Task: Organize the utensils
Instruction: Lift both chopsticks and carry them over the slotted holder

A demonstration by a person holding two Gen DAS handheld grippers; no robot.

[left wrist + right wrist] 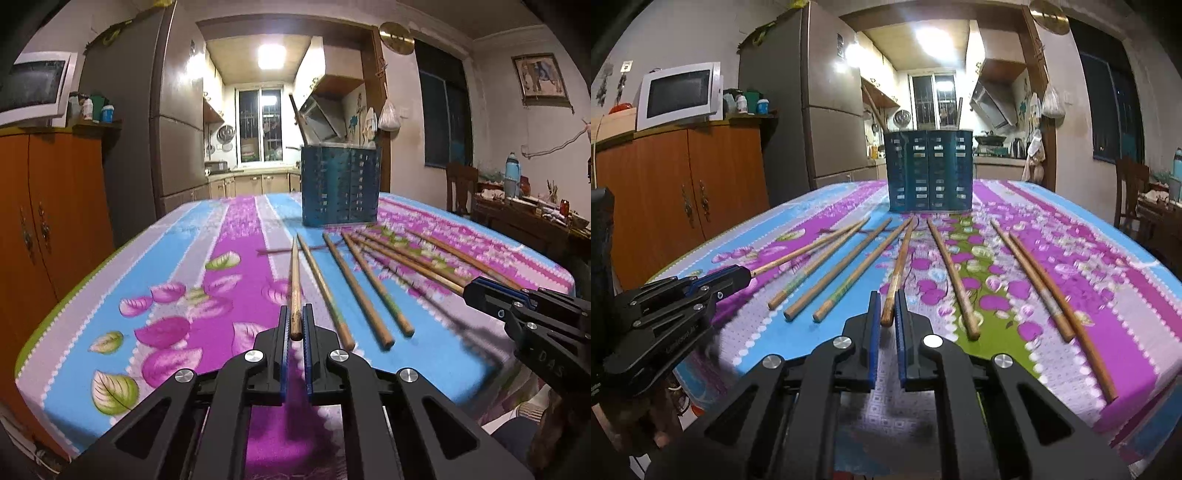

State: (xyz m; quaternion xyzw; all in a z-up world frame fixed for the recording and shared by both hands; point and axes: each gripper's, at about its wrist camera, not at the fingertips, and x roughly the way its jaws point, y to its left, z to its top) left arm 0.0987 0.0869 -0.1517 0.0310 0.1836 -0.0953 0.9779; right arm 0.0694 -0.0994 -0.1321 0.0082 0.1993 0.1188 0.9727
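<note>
The left gripper (295, 325) is clamped on one chopstick (294, 280), and the right gripper (886, 314) on another chopstick (899, 266). Next, I think, both must be lifted and tipped into the holder (929, 171) at the far side of the table (1071, 258).

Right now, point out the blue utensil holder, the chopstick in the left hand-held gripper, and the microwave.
blue utensil holder (929, 171), right wrist view, middle of its slotted front wall.
chopstick (294, 291), left wrist view, shaft just ahead of the left hand-held gripper (295, 325).
microwave (679, 94), right wrist view, its dark door window.
</note>
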